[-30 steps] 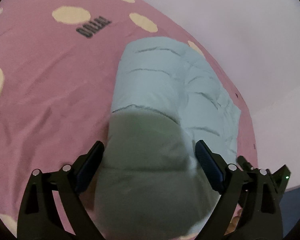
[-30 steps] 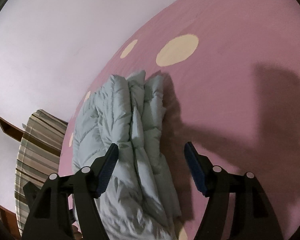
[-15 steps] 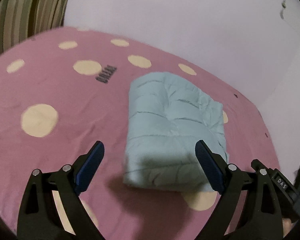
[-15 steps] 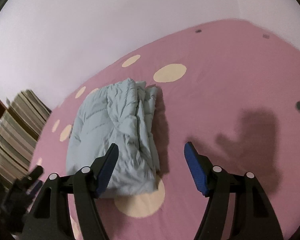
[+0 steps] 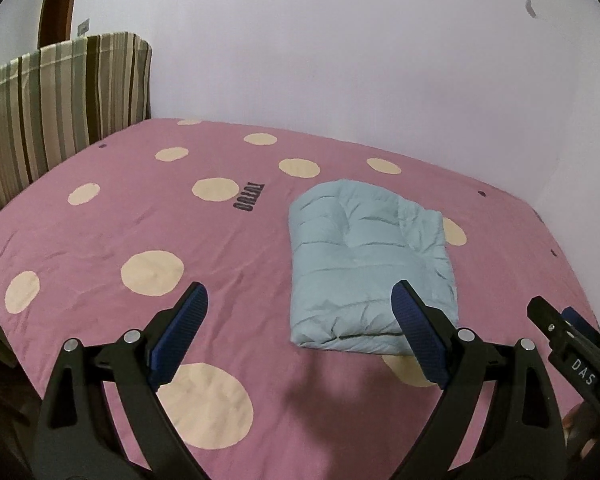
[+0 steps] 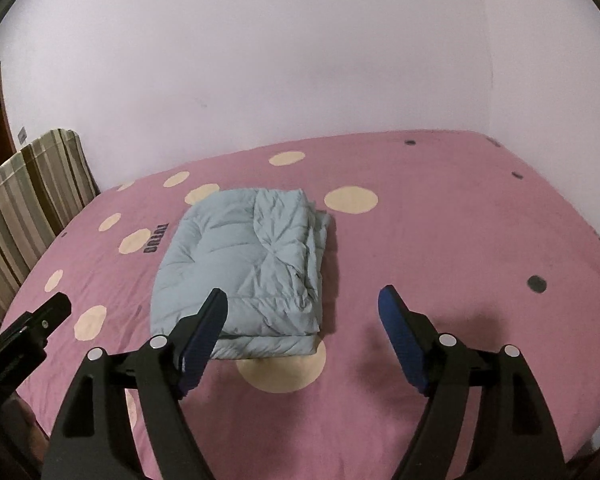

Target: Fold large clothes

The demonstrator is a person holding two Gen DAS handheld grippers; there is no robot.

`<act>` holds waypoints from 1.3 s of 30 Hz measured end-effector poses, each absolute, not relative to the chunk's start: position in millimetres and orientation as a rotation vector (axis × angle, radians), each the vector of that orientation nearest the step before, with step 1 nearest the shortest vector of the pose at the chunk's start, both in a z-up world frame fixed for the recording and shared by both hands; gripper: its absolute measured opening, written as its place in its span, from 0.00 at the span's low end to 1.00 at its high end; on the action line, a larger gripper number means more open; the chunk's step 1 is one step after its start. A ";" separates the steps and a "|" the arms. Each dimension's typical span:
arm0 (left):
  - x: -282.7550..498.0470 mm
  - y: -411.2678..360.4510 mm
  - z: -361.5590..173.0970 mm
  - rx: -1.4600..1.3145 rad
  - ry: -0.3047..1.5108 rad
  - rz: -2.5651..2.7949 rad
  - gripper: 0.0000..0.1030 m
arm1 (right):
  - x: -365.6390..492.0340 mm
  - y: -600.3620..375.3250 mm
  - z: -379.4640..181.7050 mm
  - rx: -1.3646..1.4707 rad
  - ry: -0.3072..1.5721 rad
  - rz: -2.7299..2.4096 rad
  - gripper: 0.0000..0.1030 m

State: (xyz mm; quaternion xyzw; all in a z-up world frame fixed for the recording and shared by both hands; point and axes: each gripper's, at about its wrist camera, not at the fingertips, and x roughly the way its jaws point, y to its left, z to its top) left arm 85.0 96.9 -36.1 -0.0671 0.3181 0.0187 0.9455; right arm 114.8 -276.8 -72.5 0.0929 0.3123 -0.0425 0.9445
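Pale blue quilted puffer jacket (image 5: pixel 364 268), folded into a thick rectangular bundle, lies on the pink bedspread with cream polka dots (image 5: pixel 140 220). It sits well in from the bed's edges, nearer the near edge than the wall side, with its stacked layers showing along its near end and its right side. Its near end overlaps one large cream dot (image 6: pixel 280 372), and dark printed lettering (image 5: pixel 249 197) on the spread lies just beside its far left corner.

Left gripper (image 5: pixel 300 336) hangs above the near part of the bed with its blue-padded black jaws spread wide and nothing between them, clear of the jacket. Right gripper (image 6: pixel 302 340) hangs likewise, apart from the jacket; its jaws have just been opening and stand wide and empty.

At the bed's left edge stands a headboard draped in brown, grey and cream striped cloth (image 5: pixel 60 100). A plain pale wall (image 6: pixel 300 60) runs behind the far edge.
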 end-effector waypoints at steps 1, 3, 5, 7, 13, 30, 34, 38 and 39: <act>81.8 96.6 -34.8 -0.137 0.646 0.033 0.90 | 112.2 -274.7 -70.9 0.180 0.633 -0.088 0.76; 77.2 95.0 -31.5 -0.133 0.642 0.037 0.91 | 107.3 -272.3 -67.2 0.159 0.623 -0.093 0.76; 74.4 92.3 -28.2 -0.125 0.636 0.033 0.91 | 102.6 -272.2 -64.7 0.156 0.616 -0.096 0.76; 71.4 89.6 -24.4 -0.113 0.622 0.033 0.91 | 99.7 -273.4 -62.4 0.152 0.611 -0.100 0.76; 65.8 84.1 -19.6 -0.100 0.607 0.028 0.91 | 95.3 -272.7 -60.2 0.149 0.605 -0.103 0.76; 65.5 81.0 -21.1 -0.083 0.618 0.021 0.92 | 93.6 -270.2 -59.5 0.147 0.603 -0.101 0.76; 64.9 81.1 -21.3 -0.090 0.615 0.026 0.92 | 93.8 -270.8 -59.9 0.146 0.602 -0.098 0.76; 63.8 82.4 -21.1 -0.091 0.616 0.021 0.92 | 93.9 -270.9 -60.0 0.148 0.604 -0.099 0.76; 63.4 81.9 -21.4 -0.088 0.615 0.019 0.92 | 93.8 -270.9 -59.9 0.148 0.604 -0.098 0.76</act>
